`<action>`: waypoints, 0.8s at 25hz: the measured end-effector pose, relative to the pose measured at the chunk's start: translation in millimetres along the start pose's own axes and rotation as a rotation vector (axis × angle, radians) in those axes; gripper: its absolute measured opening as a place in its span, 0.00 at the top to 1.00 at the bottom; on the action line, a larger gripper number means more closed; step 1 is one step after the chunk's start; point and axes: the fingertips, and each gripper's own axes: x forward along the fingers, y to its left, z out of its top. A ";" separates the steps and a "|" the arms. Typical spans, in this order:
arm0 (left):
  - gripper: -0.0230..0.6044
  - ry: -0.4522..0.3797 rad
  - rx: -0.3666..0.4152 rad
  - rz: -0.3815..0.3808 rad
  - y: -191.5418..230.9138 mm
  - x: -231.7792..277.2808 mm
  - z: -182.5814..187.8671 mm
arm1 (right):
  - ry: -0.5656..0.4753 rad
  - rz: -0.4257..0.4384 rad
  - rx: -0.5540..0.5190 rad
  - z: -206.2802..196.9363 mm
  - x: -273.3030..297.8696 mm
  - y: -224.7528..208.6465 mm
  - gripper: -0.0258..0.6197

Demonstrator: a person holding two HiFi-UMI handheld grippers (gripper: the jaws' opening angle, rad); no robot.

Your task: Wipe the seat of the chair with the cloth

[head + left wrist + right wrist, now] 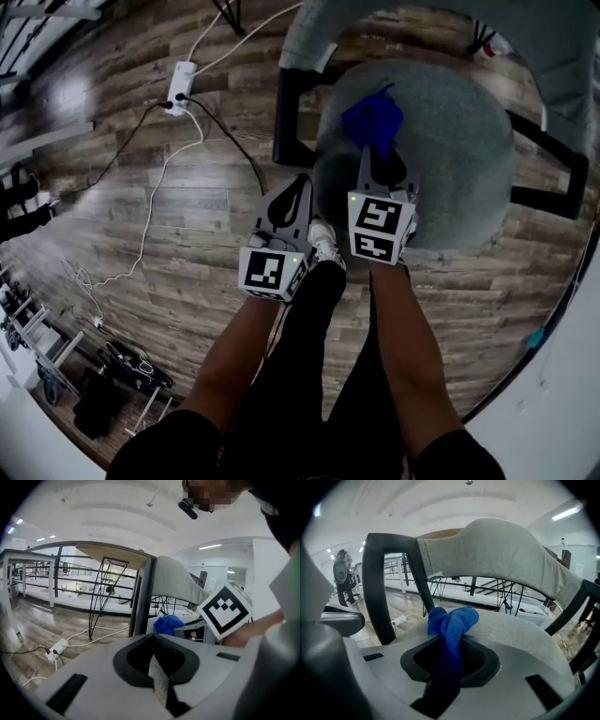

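Blue terry cloth (454, 618), bunched into a knotted wad, is pinched tight between the jaws of the right gripper (451, 643). Its loose end bulges out just past the jaw tips, over the chair's grey fabric seat (459, 159), left of the seat's middle. The left gripper (153, 644) is clenched on nothing, its jaws meeting. It is held beside the seat's near-left edge, above the wood floor (187, 187).

The grey chair seat (459, 159) lies toward 1 o'clock, with a bunched blue cloth (373, 117) on it at the tip of the right gripper (379, 161). The left gripper (292, 199) hangs just off the seat's 8 o'clock edge, over the wooden floor (187, 244). A white power strip (180, 82) lies at 11 o'clock.
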 end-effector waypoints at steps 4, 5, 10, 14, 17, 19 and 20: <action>0.96 0.006 0.007 0.001 -8.7 6.6 0.5 | 0.012 -0.035 0.013 -6.4 -3.1 -26.1 0.82; 0.96 0.007 0.009 -0.005 -13.2 9.0 1.2 | 0.014 -0.042 0.017 -8.0 -3.9 -32.2 0.82; 0.96 0.003 0.018 -0.031 -41.9 19.3 4.3 | 0.023 -0.066 0.042 -14.9 -9.8 -57.4 0.82; 0.96 0.013 0.025 -0.069 -63.2 27.7 0.5 | 0.036 -0.105 0.059 -23.7 -16.6 -83.0 0.82; 0.96 0.020 0.029 -0.091 -77.0 29.6 -0.1 | 0.040 -0.124 0.067 -31.3 -25.8 -100.9 0.82; 0.96 0.022 0.039 -0.101 -84.3 33.0 -0.1 | 0.038 -0.139 0.073 -34.2 -30.3 -114.4 0.82; 0.96 0.023 0.042 -0.106 -88.1 35.0 -0.2 | 0.039 -0.148 0.077 -35.9 -32.4 -121.8 0.82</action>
